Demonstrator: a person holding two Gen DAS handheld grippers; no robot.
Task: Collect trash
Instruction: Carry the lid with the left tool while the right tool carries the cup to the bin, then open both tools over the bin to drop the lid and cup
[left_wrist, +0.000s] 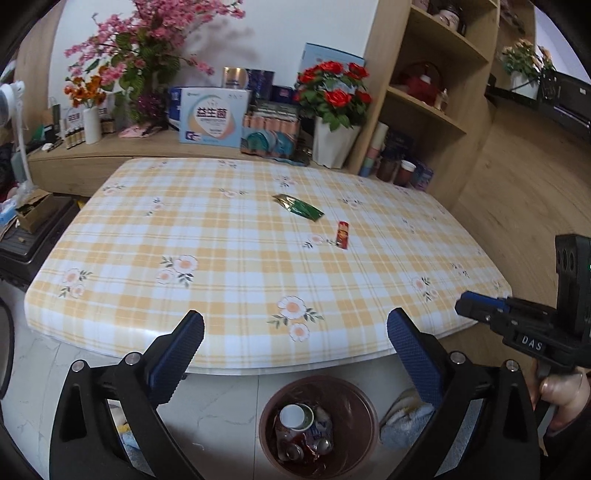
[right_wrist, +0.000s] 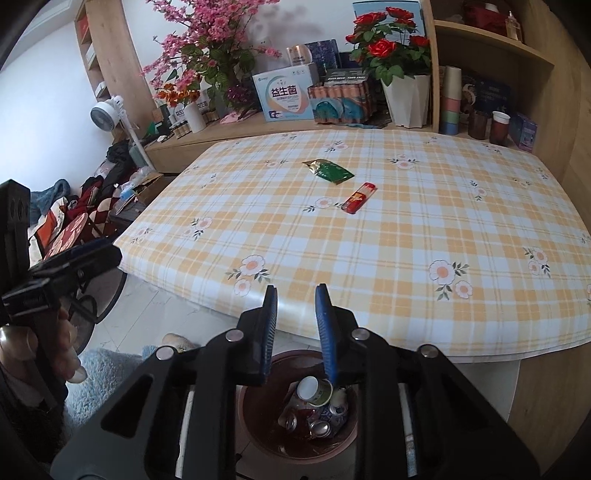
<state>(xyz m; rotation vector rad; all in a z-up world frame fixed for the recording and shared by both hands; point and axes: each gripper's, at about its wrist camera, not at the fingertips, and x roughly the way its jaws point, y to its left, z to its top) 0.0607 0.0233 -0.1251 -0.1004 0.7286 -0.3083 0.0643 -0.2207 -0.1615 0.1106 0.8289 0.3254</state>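
Observation:
A green foil wrapper (left_wrist: 298, 207) (right_wrist: 328, 171) and a small red packet (left_wrist: 342, 235) (right_wrist: 360, 198) lie near the middle of the checked tablecloth (left_wrist: 221, 236) (right_wrist: 406, 229). A brown trash bin (left_wrist: 356, 413) (right_wrist: 255, 424) stands on the floor below the table's near edge, holding a paper cup and several crushed cans. My left gripper (left_wrist: 295, 325) is open wide and empty, above the bin. My right gripper (right_wrist: 295, 291) is open with a narrow gap, empty, also above the bin; it also shows in the left wrist view (left_wrist: 476, 306).
A wooden ledge behind the table carries flower pots (left_wrist: 336, 122), boxes (left_wrist: 212, 116) and bottles. A shelf unit (left_wrist: 424, 92) with cups stands at the right. A white fan (right_wrist: 107, 110), clothes and a cardboard box clutter the floor at the left. A blue rug (right_wrist: 99, 376) lies by the bin.

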